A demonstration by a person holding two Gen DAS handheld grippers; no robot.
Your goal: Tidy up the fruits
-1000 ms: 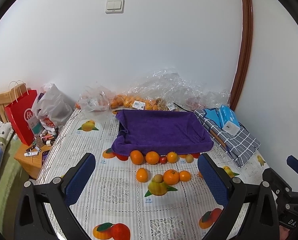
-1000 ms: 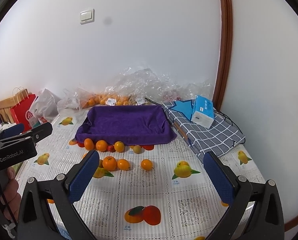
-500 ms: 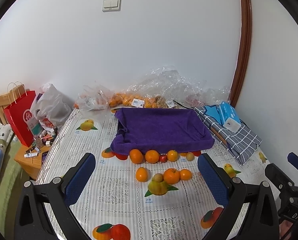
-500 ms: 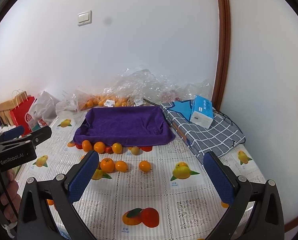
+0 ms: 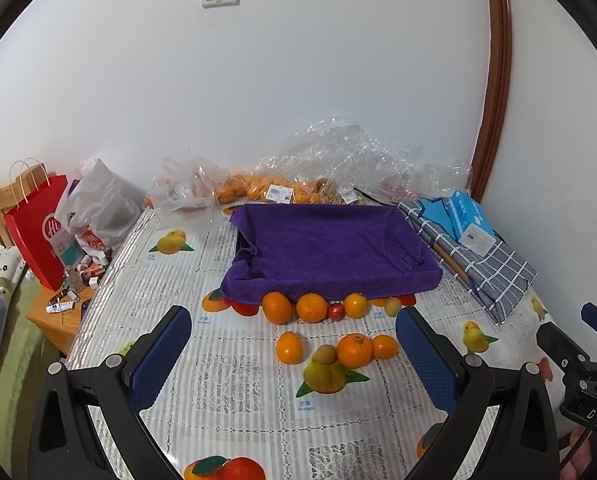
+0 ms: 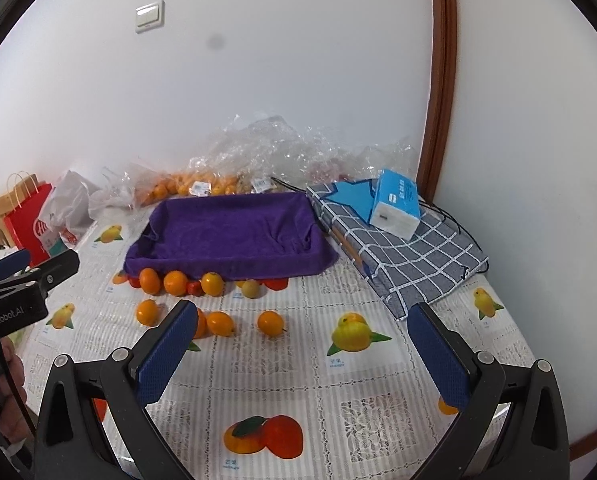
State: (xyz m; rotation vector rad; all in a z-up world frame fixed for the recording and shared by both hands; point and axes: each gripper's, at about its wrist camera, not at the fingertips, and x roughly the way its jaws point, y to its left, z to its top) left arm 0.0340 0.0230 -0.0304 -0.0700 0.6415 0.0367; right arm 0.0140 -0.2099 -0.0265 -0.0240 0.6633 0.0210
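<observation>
A tray lined with a purple towel point(image 5: 330, 240) stands mid-table; it also shows in the right wrist view point(image 6: 226, 232) and holds nothing. Several oranges lie along its front edge, with one small red fruit point(image 5: 335, 311) and a tan fruit point(image 5: 392, 306). A loose group lies nearer: an orange point(image 5: 289, 347), a larger orange point(image 5: 354, 350), a small brown fruit point(image 5: 324, 354). In the right wrist view one orange point(image 6: 270, 323) lies apart. My left gripper point(image 5: 294, 356) is open and empty above the near group. My right gripper point(image 6: 302, 352) is open and empty.
Clear plastic bags of oranges point(image 5: 274, 190) lie against the back wall. A folded checked cloth point(image 6: 402, 252) with a blue tissue pack point(image 6: 396, 204) lies right of the tray. A red paper bag point(image 5: 38, 232) and a wooden side table point(image 5: 54, 316) stand left of the table.
Both grippers have moved slightly forward and down toward the fruit. Nothing on the table has moved.
</observation>
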